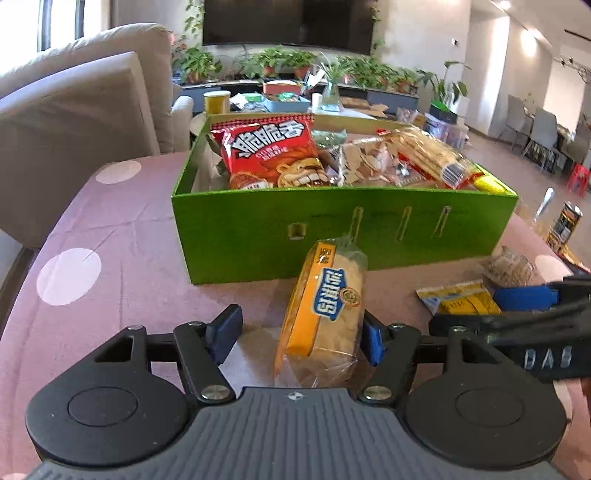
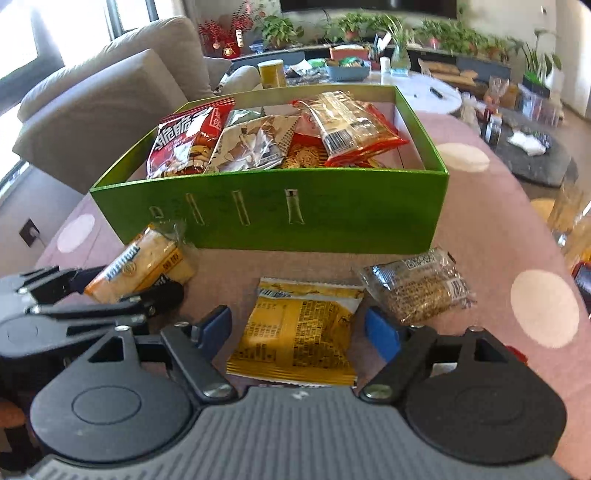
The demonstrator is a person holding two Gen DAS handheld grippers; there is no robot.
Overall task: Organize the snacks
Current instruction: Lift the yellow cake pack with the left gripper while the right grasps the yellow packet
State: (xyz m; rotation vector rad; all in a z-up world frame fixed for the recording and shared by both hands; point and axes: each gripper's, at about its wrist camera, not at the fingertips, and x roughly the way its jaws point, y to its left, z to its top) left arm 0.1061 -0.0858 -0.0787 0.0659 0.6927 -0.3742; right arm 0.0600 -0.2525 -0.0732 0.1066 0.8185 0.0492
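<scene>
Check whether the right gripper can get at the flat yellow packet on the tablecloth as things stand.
Probably yes. The yellow packet lies flat between the open pads of the right gripper, with nothing on top of it. The left gripper and the brown snack pack sit off to either side, clear of the packet.

Home living room, sofa (image 1: 85, 103), television (image 1: 288, 22), houseplants (image 1: 280, 61)

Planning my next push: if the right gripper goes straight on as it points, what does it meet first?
Likely the yellow packet lying flat on the table between its open jaws; the green box stands farther on.
</scene>
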